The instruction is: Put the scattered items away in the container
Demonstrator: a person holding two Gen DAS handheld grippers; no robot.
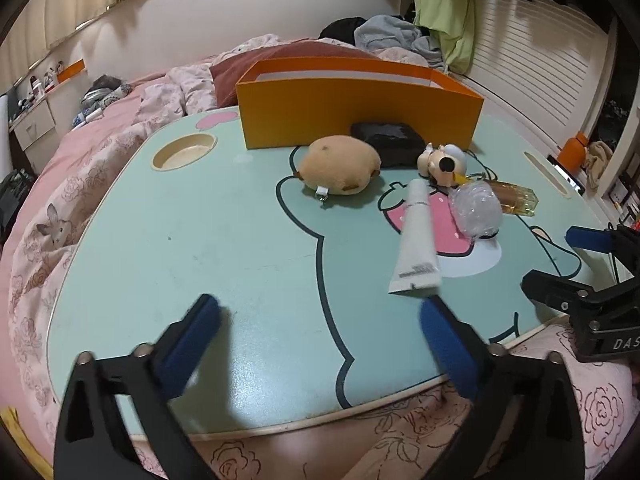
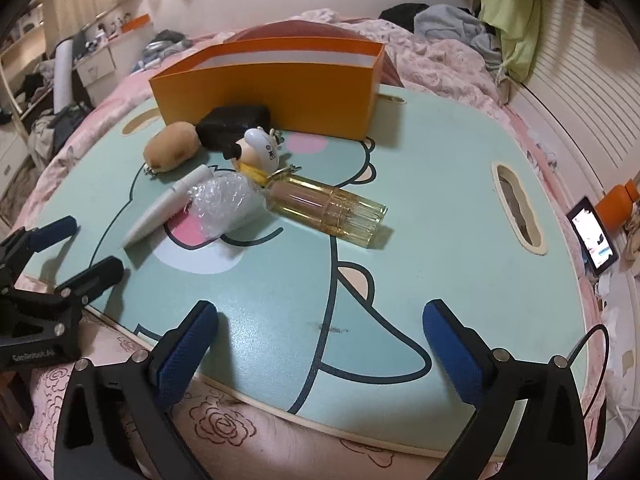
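An orange box (image 1: 352, 120) (image 2: 272, 92) stands at the far side of a mint lap table (image 1: 200, 240) (image 2: 440, 200). In front of it lie a tan plush toy (image 1: 340, 164) (image 2: 172, 152), a black pouch (image 1: 388, 140) (image 2: 232, 124), a white duck figure (image 1: 444, 162) (image 2: 260, 150), a white tube (image 1: 416, 240) (image 2: 164, 208), a bubble-wrap bundle (image 1: 476, 208) (image 2: 224, 204) and a clear yellow bottle (image 1: 516, 198) (image 2: 332, 208). My left gripper (image 1: 320, 328) (image 2: 72, 248) hovers open over the near edge, nothing between its fingers. My right gripper (image 2: 320, 336) (image 1: 560, 260) is open too, and holds nothing.
The table rests on a pink floral quilt (image 1: 80, 184) on a bed. Clothes (image 1: 392, 36) are piled behind the box. A cup recess (image 1: 184, 152) and a slot (image 2: 518, 208) cut the tabletop. A lit phone (image 2: 594, 236) and an orange bottle (image 2: 616, 204) lie at the right.
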